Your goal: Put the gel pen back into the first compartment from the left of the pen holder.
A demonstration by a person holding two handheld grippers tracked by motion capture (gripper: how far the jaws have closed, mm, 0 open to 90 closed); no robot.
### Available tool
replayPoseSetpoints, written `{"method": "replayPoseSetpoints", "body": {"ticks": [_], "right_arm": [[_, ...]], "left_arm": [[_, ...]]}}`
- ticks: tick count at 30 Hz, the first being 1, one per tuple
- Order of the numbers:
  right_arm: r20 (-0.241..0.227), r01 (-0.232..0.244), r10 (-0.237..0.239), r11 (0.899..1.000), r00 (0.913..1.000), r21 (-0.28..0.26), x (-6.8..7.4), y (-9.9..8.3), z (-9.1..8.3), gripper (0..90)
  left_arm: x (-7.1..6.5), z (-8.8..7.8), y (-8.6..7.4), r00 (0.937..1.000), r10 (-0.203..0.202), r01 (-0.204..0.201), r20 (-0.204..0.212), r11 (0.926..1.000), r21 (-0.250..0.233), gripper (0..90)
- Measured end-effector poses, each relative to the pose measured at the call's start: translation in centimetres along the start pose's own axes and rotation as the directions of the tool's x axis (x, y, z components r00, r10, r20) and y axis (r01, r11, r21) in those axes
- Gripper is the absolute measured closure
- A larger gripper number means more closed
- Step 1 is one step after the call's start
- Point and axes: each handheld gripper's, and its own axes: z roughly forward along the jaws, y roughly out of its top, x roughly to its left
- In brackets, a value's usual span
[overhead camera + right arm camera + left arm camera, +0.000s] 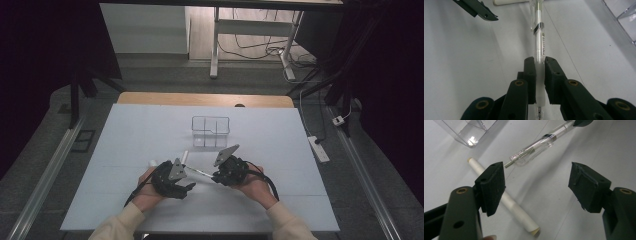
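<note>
Right gripper (539, 75) clamps the clear pen (538, 37) at frame centre; left gripper (536, 187) gapes empty. Next, likely: cap removal.

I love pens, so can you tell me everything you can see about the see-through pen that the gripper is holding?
The clear plastic pen is long and slim, with a dark band partway along, small print on its barrel and a thin metal tip. The right gripper is shut on its whitish grip section, so it sticks out forward toward the open left gripper. A white paper-like stick lies near its far end; I cannot tell if they touch.
</note>
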Motion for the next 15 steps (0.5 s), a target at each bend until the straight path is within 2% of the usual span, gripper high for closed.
{"method": "replayPoseSetpoints", "body": {"ticks": [3,5,15], "right_arm": [[-0.001,0.009,-0.009,1.0,1.0,-0.002,-0.06,-0.02,-0.02,79.6],[-0.001,-0.002,0.002,1.0,1.0,0.002,-0.01,-0.01,-0.04,79.6],[-0.007,-0.006,0.006,1.0,1.0,-0.021,0.31,0.24,-0.58,79.6]], "left_arm": [[0.06,-0.21,-0.01,1.0,-0.005,0.005,-0.002,0.9999,-0.016,31.5],[0.12,-0.31,-0.02,0.9999,-0.011,0.011,0.0,0.9996,-0.025,32.2],[0.2,-0.43,-0.02,0.9998,-0.017,0.017,-0.004,0.9993,-0.033,32.4]]}}
